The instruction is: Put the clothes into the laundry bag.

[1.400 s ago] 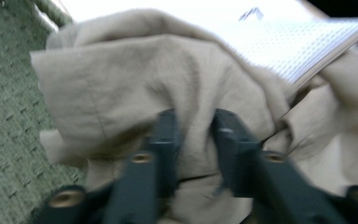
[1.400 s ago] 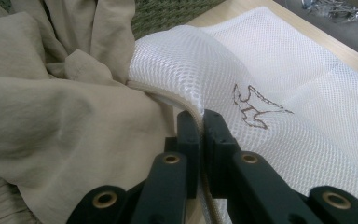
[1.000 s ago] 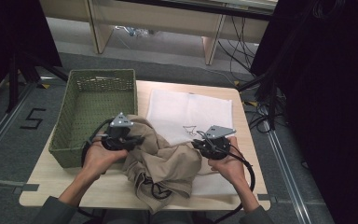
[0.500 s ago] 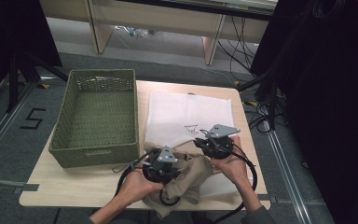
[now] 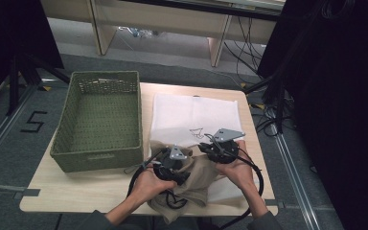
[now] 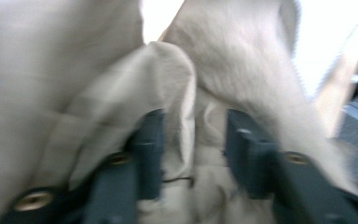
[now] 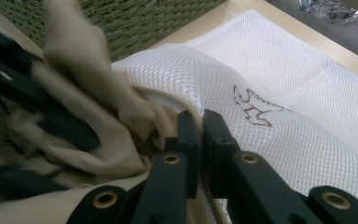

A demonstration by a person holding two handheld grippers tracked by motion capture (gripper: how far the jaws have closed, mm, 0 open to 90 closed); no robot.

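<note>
1. High view: nearest the counter's front edge lies the crumpled beige garment, part of it hanging over that edge, with the person's two hands on it and black cables looped about them.
2. The left tongs sit on top of the garment; their jaws have just been opening, and in the left gripper view they stand apart with a fold of the beige cloth between them, not pinched.
3. The right tongs, just beside the left, are closed on the edge of the white mesh bag; in the right gripper view the two jaws nearly meet on the bag's lifted rim.
4. That right gripper view shows what the high view cannot: the garment is bunched against the bag's raised mouth, and a brown outline drawing is stitched on the mesh.
5. The bag lies flat on the counter behind the hands, touching the garment.
6. To its left stands the green woven basket, its near wall close beside the left hand.
7. Beyond the counter are the grey floor and wooden furniture legs.
</note>
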